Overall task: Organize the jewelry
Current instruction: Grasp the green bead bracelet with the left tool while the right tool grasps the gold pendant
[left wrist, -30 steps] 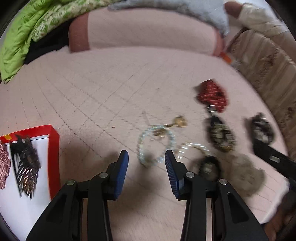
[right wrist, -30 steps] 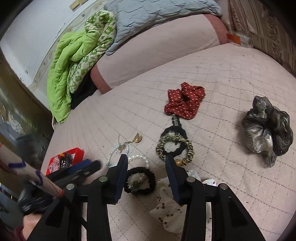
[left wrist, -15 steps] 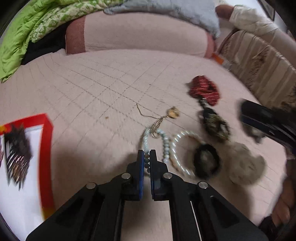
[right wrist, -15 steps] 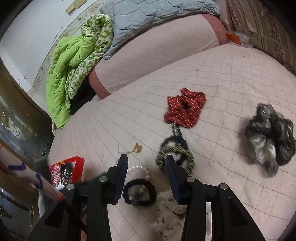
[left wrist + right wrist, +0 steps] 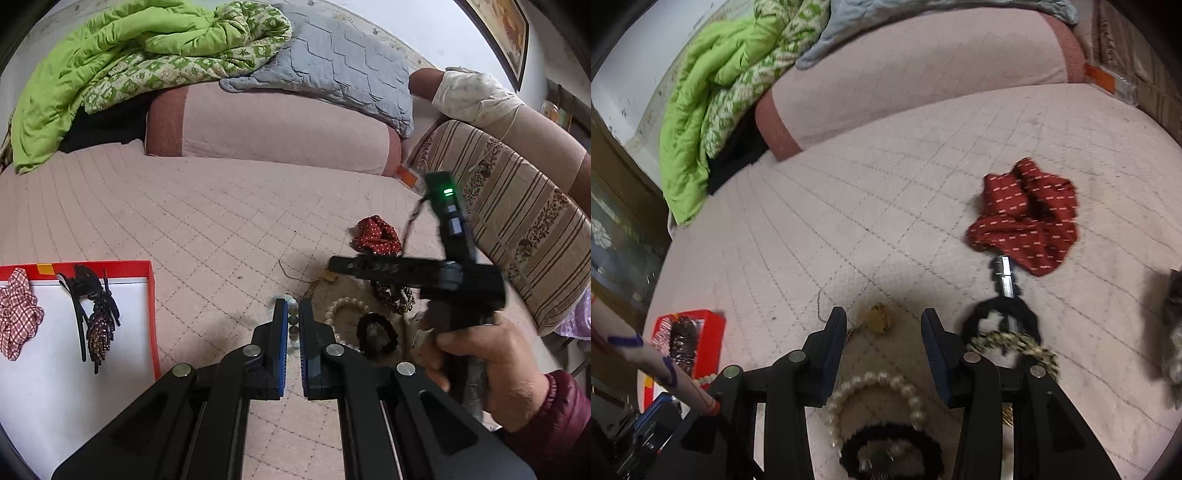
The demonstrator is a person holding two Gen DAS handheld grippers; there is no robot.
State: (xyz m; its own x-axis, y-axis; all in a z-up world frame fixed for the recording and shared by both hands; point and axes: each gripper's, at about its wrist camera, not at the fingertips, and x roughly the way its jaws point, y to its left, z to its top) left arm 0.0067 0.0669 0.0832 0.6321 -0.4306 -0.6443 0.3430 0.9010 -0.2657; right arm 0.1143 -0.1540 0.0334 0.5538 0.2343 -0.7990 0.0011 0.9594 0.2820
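Note:
My left gripper (image 5: 292, 314) is shut on a pale green bead bracelet (image 5: 293, 325), held just above the pink quilted bed. A red-rimmed white tray (image 5: 110, 266) lies to its left with a checked scrunchie (image 5: 16, 314) and a black hair claw (image 5: 94, 314). My right gripper (image 5: 882, 325) is open and empty over a gold pendant necklace (image 5: 879, 322). A white pearl bracelet (image 5: 875, 380) and a black hair tie (image 5: 890, 448) lie under it. It also shows in the left wrist view (image 5: 417, 269).
A red dotted scrunchie (image 5: 1027, 218), a black clip (image 5: 1001, 310) and a leopard hair tie (image 5: 1015, 343) lie to the right, with a grey scrunchie (image 5: 1172, 332) at the edge. A bolster (image 5: 277, 129), green blanket (image 5: 110, 51) and striped sofa side (image 5: 517, 221) border the bed.
My left gripper closed on the bead bracelet and lifted it back towards the tray side. My right gripper moved forward over the gold pendant, staying open.

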